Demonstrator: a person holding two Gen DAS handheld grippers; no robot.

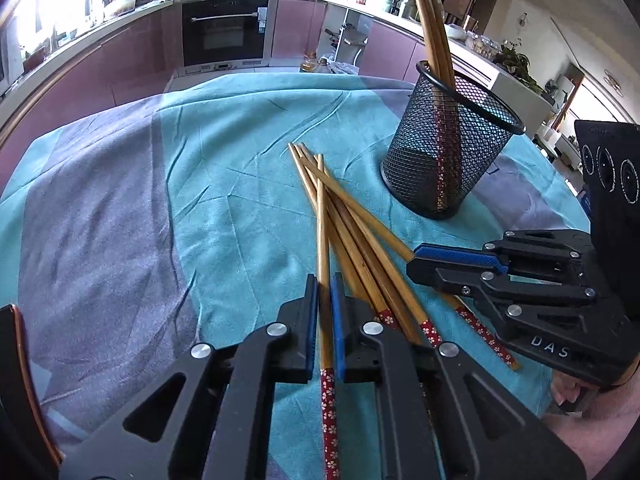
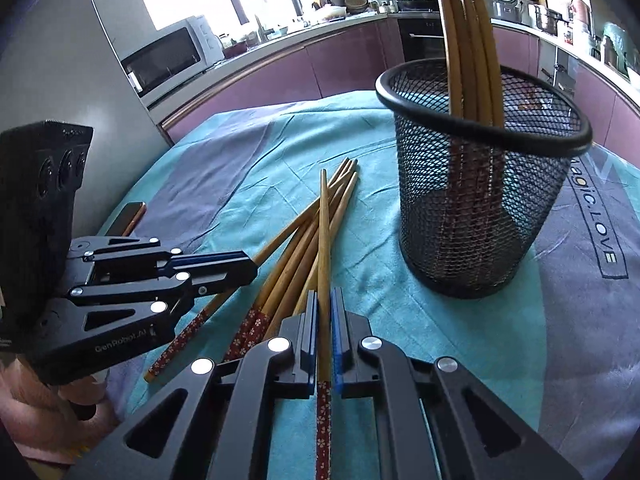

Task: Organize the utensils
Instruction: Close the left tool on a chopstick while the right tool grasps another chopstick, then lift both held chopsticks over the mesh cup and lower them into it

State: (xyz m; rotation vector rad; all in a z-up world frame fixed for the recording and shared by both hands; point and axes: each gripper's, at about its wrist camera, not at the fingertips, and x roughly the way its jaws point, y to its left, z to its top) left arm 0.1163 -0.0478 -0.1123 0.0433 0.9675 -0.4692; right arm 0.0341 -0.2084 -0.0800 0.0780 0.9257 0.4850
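The left gripper [image 1: 324,300] clamped one chopstick [image 1: 322,240] from a pile [image 1: 360,236] beside a mesh holder [image 1: 444,152] on teal cloth [image 1: 240,168].

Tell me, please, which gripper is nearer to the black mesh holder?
Right. The right gripper sits just before the mesh holder; the left gripper is farther off, across the chopstick pile.

Two grippers: the left gripper [image 1: 324,300] and the right gripper [image 2: 324,312], each with one chopstick between its fingers. One mesh cup [image 2: 480,184] stands on the surface [image 1: 120,200], with about four chopsticks upright in it. Loose chopsticks [image 1: 352,216] in the pile number roughly six; overlap hides the exact count.
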